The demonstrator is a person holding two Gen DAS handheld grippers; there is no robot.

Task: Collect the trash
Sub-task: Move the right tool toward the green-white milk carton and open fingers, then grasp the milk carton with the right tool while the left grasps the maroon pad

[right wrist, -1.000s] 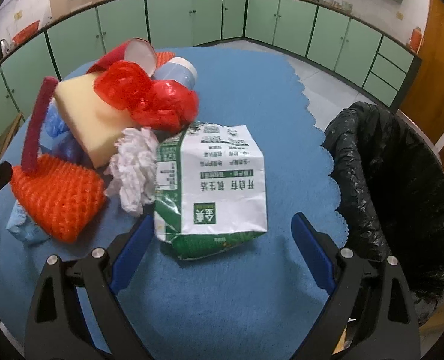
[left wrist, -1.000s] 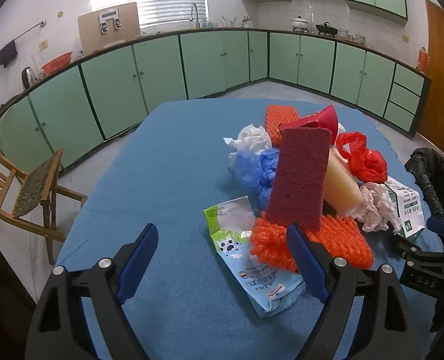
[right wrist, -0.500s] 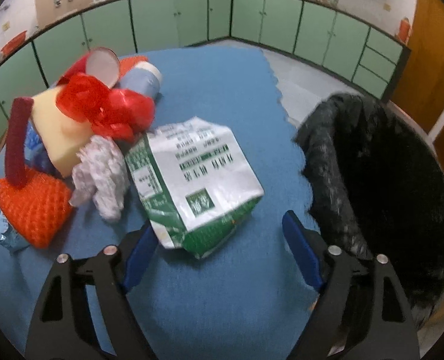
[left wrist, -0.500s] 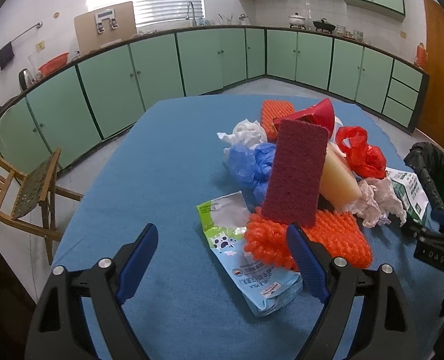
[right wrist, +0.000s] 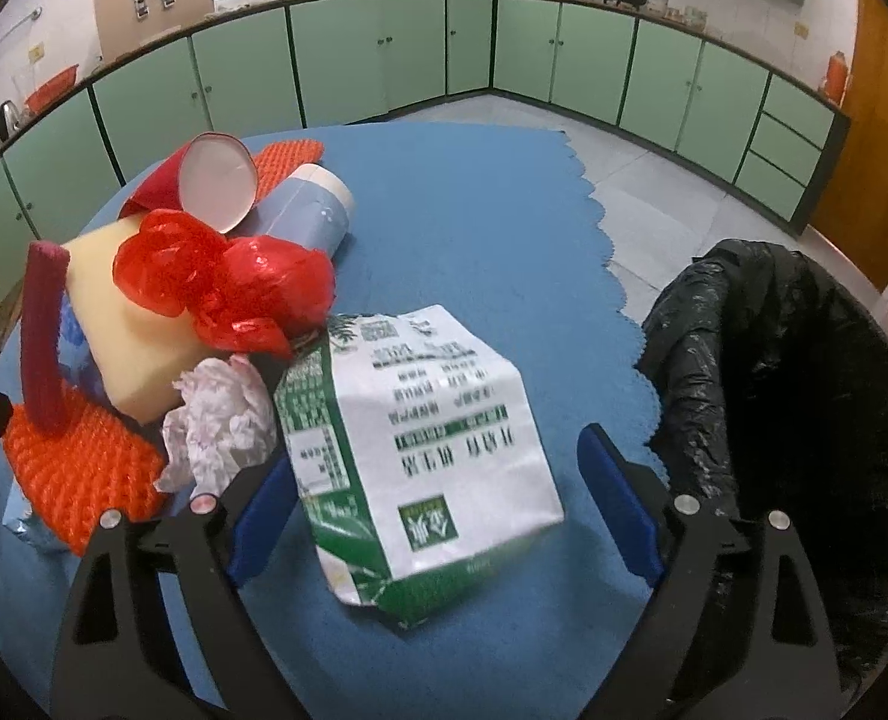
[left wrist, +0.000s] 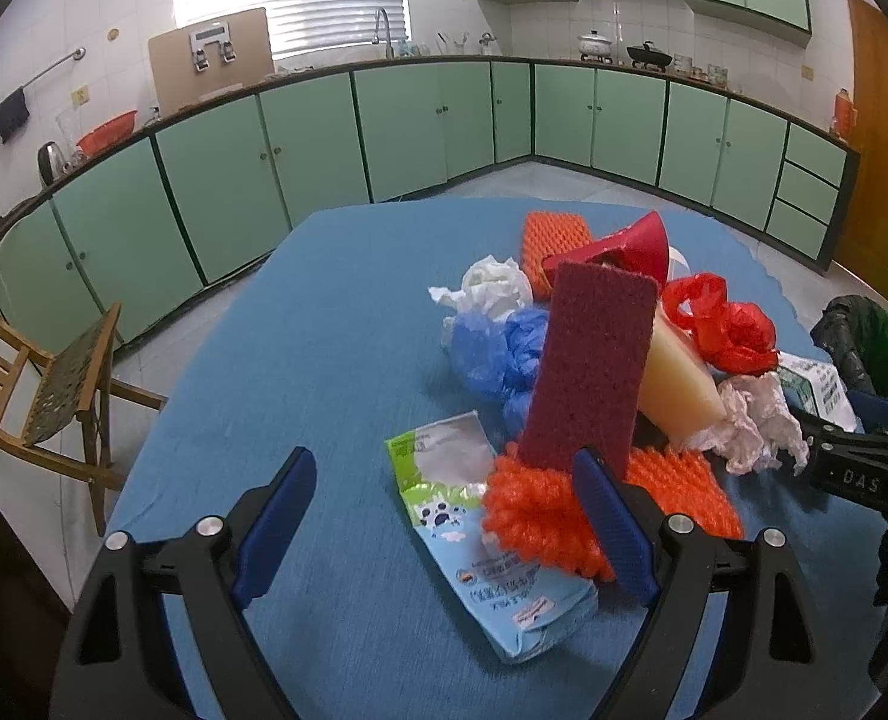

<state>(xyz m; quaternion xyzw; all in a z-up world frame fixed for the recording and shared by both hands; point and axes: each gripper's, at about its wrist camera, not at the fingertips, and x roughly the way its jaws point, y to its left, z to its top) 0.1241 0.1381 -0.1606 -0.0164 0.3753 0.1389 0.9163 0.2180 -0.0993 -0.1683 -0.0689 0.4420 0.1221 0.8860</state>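
Note:
A trash pile sits on the blue table. In the left wrist view my open left gripper hovers over a light-blue pouch, beside orange foam netting and an upright maroon scouring pad. In the right wrist view my open right gripper straddles a green-and-white carton; its jaws stand apart from it. Red plastic bag, yellow sponge, crumpled tissue and a red cup lie left of the carton.
A black-lined trash bin stands just right of the table edge. A wooden chair stands left of the table. Green kitchen cabinets run along the back. A blue bag and white tissue lie mid-pile.
The right gripper has moved in around the carton, which now looks larger and closer between the jaws. The left gripper has barely shifted over the pouch.

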